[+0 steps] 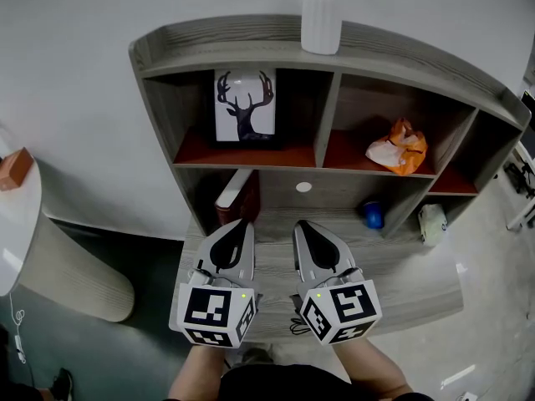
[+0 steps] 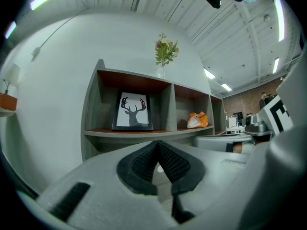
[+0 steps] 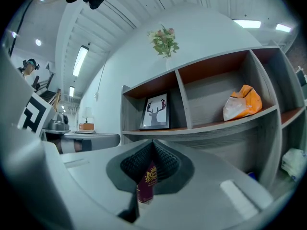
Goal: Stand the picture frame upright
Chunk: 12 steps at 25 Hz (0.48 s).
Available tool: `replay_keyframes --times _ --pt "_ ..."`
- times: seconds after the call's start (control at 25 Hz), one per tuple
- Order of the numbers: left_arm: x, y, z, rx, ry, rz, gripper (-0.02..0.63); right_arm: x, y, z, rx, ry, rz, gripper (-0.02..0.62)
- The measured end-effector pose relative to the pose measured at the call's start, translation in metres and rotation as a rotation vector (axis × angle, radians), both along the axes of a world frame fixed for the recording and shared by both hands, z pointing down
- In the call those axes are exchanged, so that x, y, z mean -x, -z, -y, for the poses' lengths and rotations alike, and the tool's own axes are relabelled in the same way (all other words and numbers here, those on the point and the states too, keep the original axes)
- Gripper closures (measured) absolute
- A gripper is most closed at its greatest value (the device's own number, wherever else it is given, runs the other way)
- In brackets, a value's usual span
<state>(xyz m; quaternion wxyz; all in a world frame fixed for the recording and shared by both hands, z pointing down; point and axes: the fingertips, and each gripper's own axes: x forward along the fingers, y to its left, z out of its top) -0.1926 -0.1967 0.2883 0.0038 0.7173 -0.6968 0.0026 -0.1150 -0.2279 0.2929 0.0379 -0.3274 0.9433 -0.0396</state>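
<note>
In the upper left compartment of the shelf (image 1: 159,53) the picture frame (image 1: 244,107) stood upright: probably light, stiff, breakable, best held by its side edges. Left gripper (image 1: 238,225) and right gripper (image 1: 308,226) were clenched, empty.

- Picture frame (image 1: 244,107): thin black border, white print, dark silhouette of a deer's head with antlers.
- Pose: upright on its bottom edge, print facing outward; whether it leans back cannot be judged.
- Location: upper-left compartment of the shelf (image 1: 157,107), standing on the reddish board.
- Relative to fingers: ahead of and above the fingertips of the left gripper (image 1: 242,224) and the right gripper (image 1: 303,225), well apart from both.
- Left gripper view: frame above and slightly left of the fingertips. Right gripper view: frame almost straight above them.
</note>
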Motion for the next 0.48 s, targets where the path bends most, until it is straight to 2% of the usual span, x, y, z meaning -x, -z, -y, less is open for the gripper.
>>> replay_keyframes --times 0.48 --pt "-0.0011 -0.003 -0.007 0.004 0.004 -0.008 0.611 -0.0024 -0.0012 -0.0081 -0.005 -0.002 -0.007 0.597"
